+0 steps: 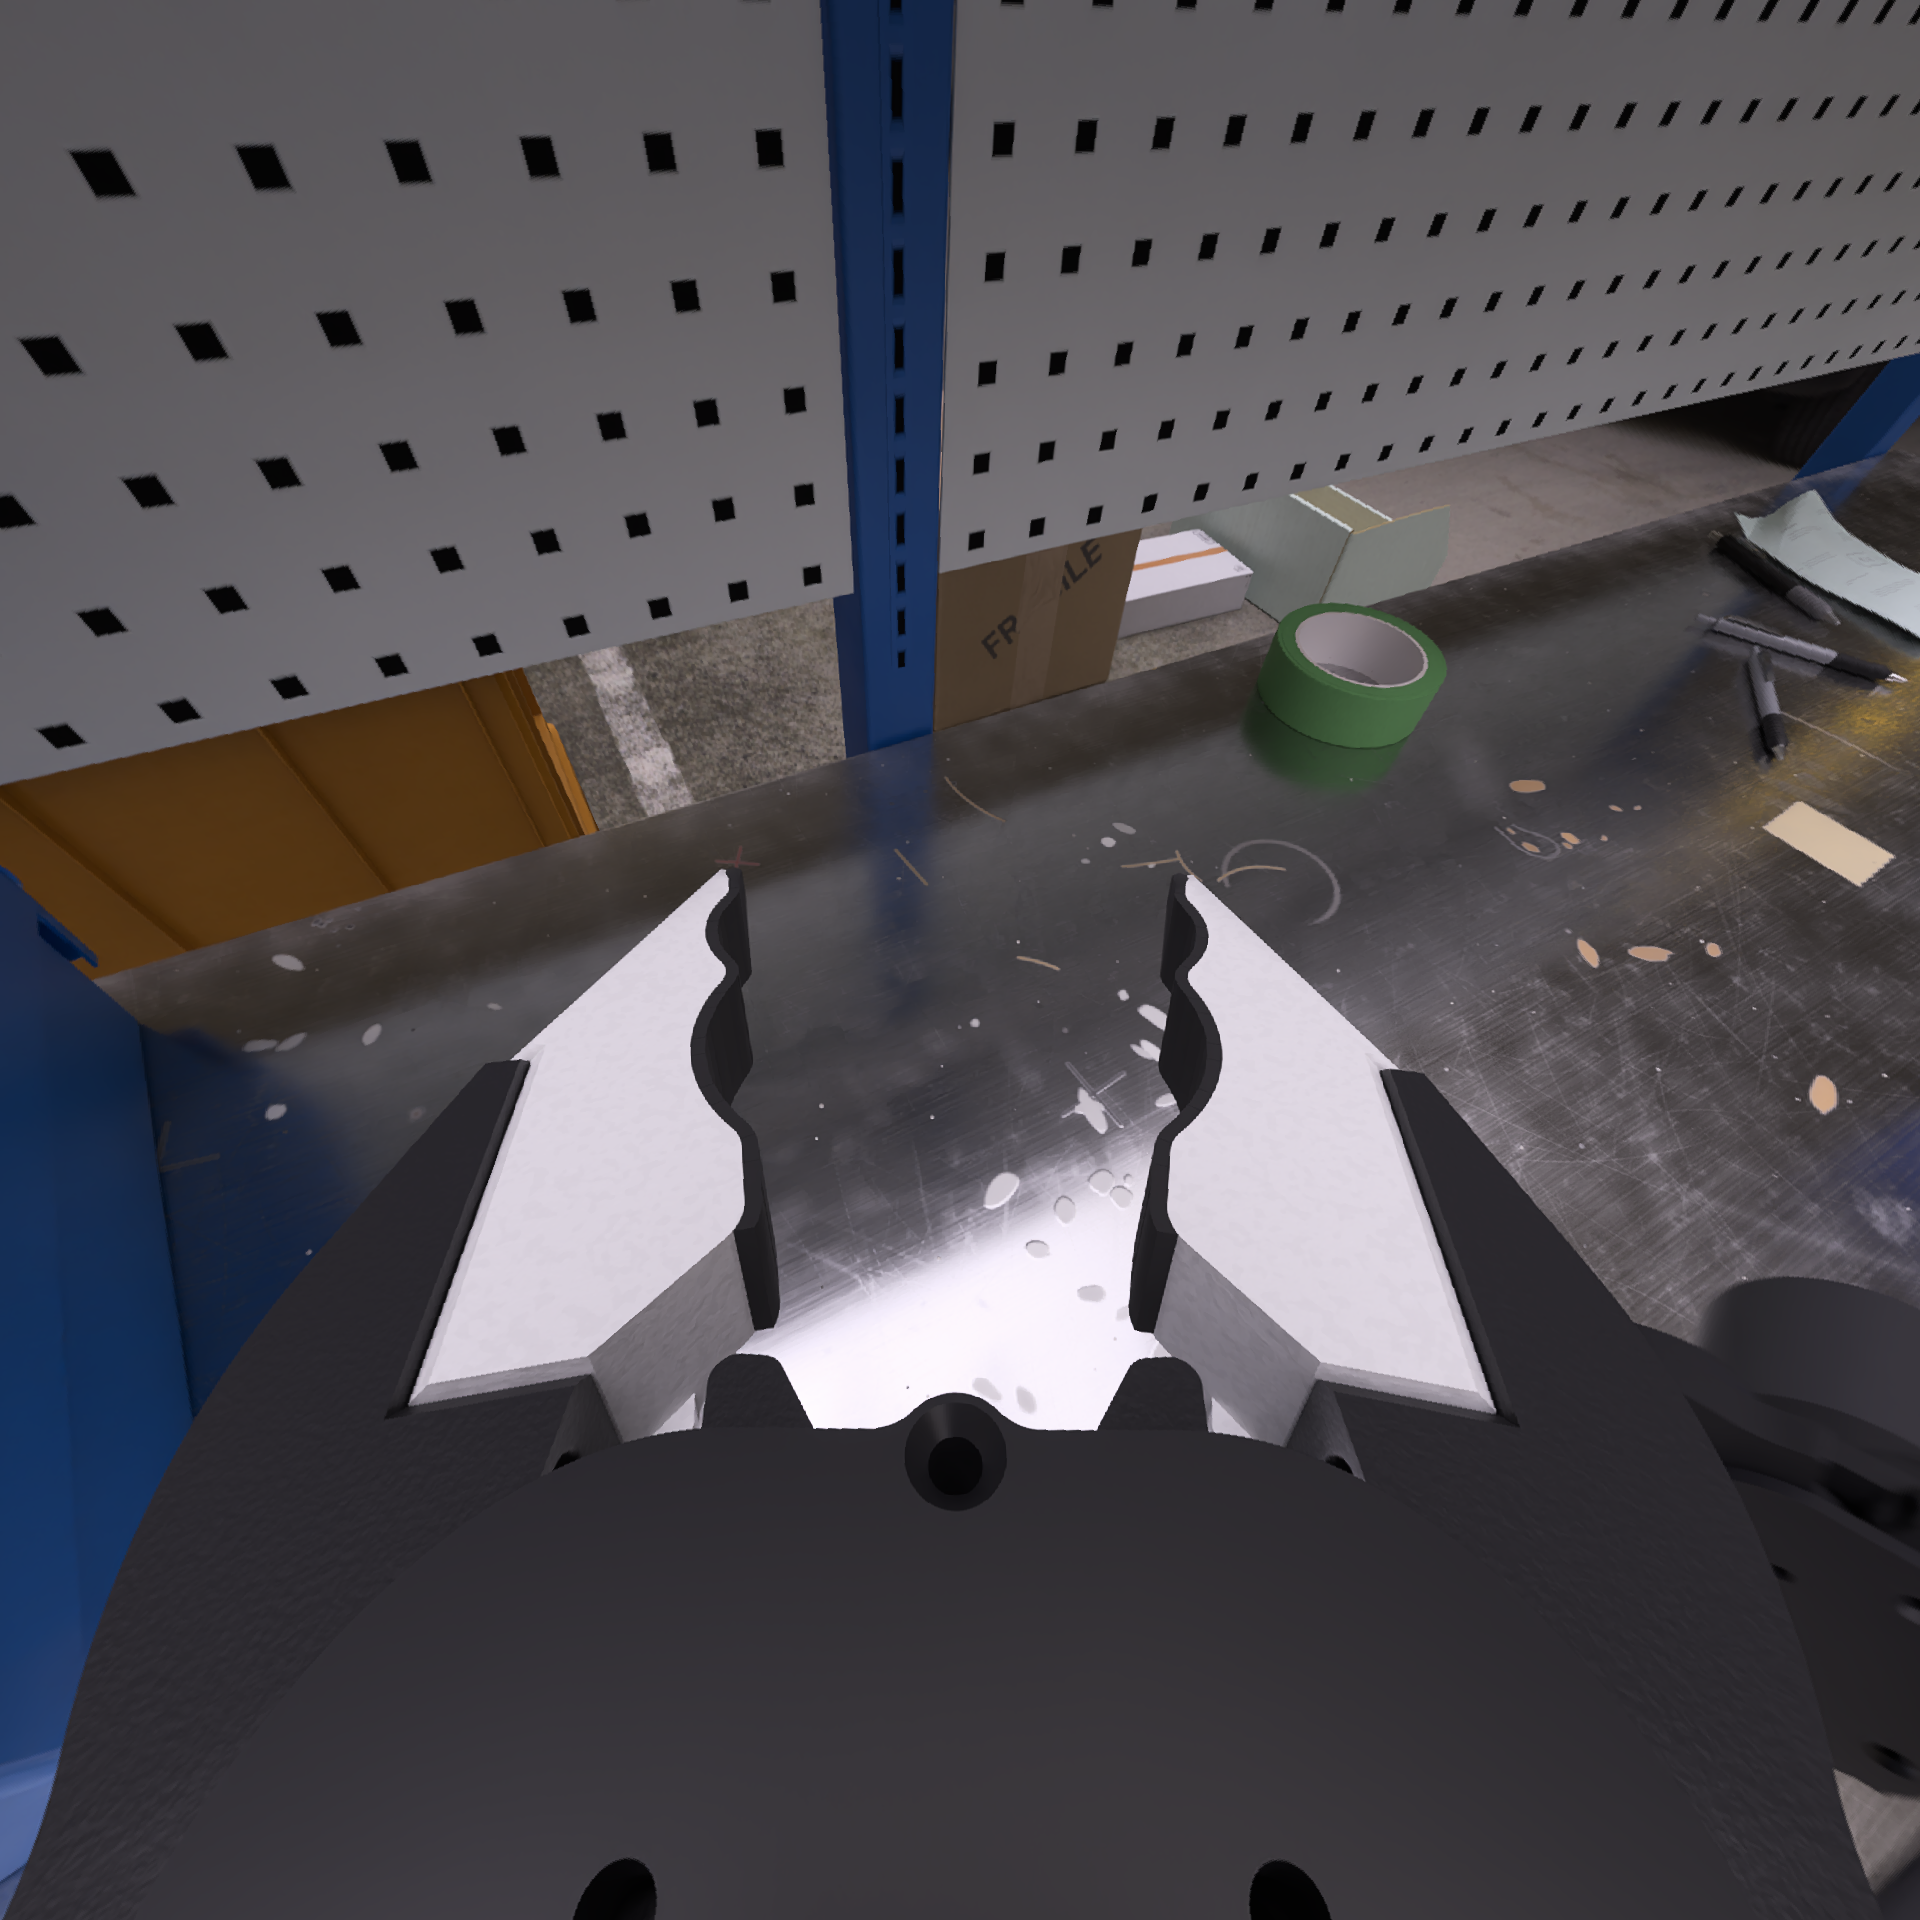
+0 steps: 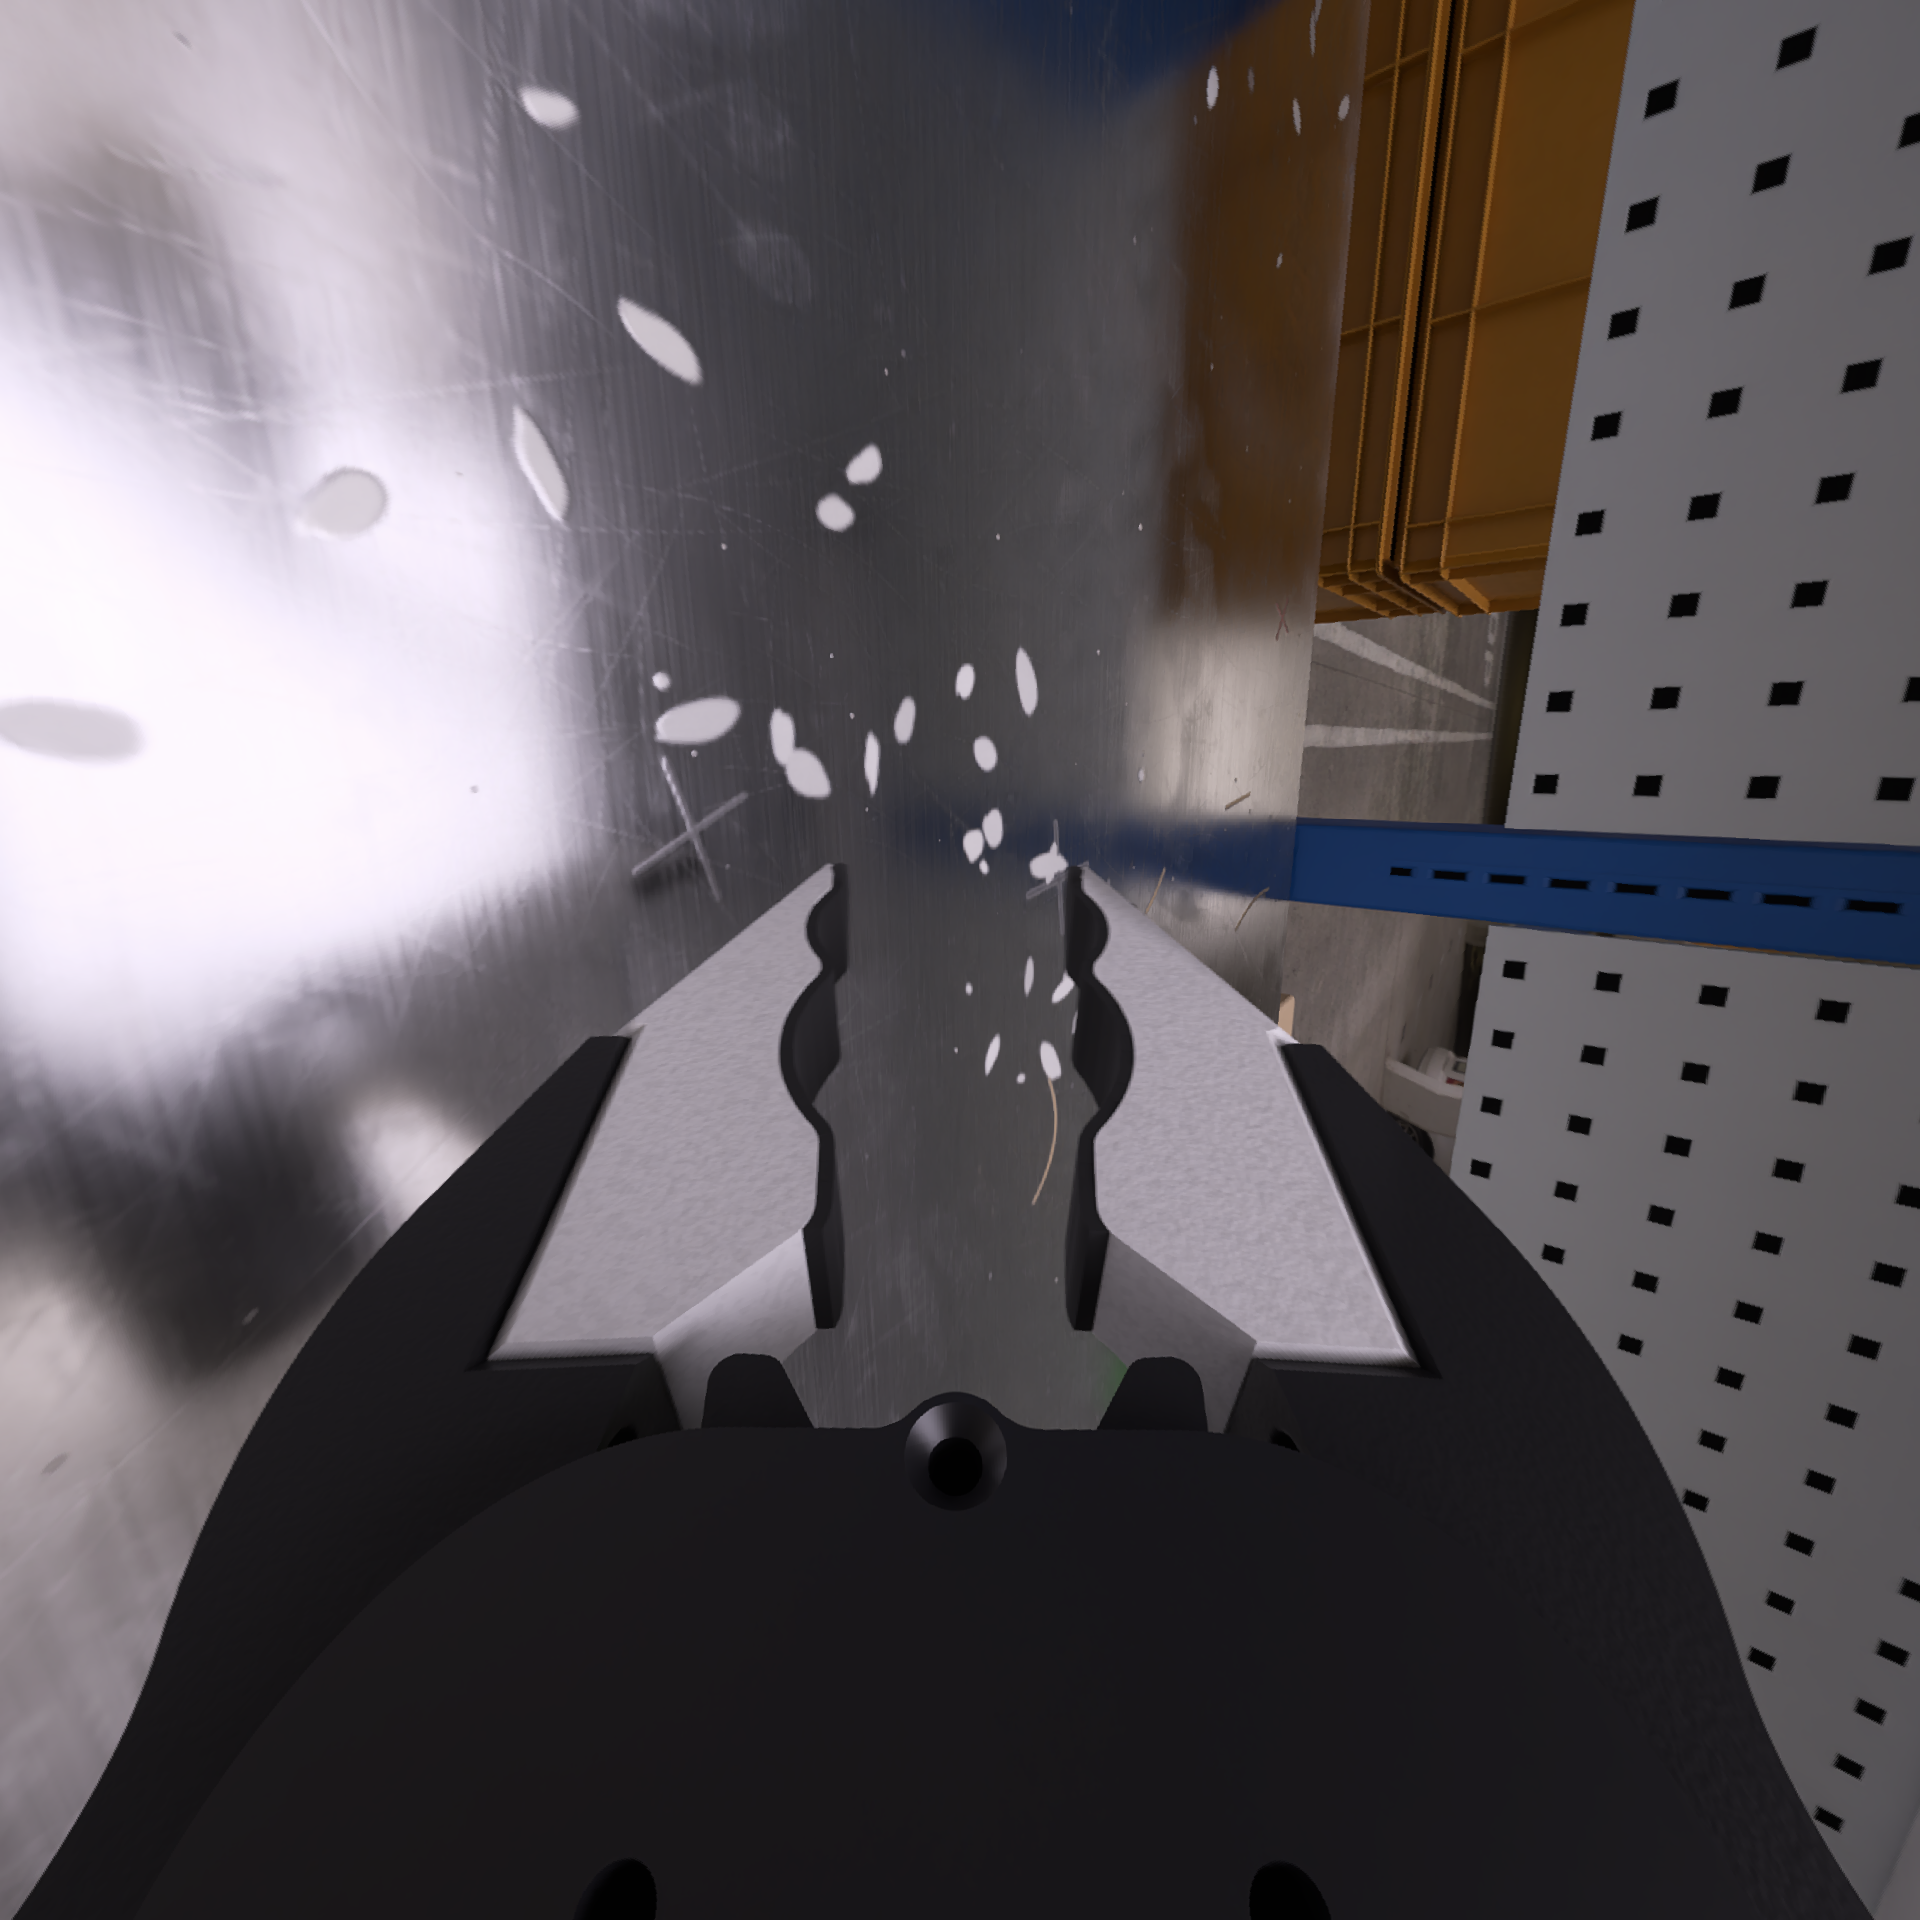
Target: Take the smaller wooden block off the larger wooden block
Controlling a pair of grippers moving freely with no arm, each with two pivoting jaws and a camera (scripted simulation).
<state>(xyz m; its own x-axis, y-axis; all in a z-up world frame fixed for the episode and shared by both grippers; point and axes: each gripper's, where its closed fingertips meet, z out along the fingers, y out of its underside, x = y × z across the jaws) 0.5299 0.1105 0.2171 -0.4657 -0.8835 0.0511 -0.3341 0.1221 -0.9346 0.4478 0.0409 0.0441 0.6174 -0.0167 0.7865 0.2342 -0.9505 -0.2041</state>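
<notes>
The left gripper point(image 1: 956, 883) hangs wide open and empty over the scratched, paint-flecked metal bench point(image 1: 1558, 1091); ahead to its right sits a green tape roll point(image 1: 1349, 675), pens point(image 1: 1766, 665) farther right. The right gripper point(image 2: 956, 873) is parted and empty over the same bench. Neither wooden block shows.

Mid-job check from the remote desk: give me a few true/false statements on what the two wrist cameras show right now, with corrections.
1. The left gripper is open with nothing between its fingers. True.
2. The right gripper is shut on a wooden block. False: it is open and empty; no wooden block shows in either view.
3. A green tape roll sits on the metal table. True.
4. The tape roll lies between the left gripper's fingers. False: it is farther off, ahead and to the right.
5. Pens lie on the table near a sheet of paper. True.
</notes>
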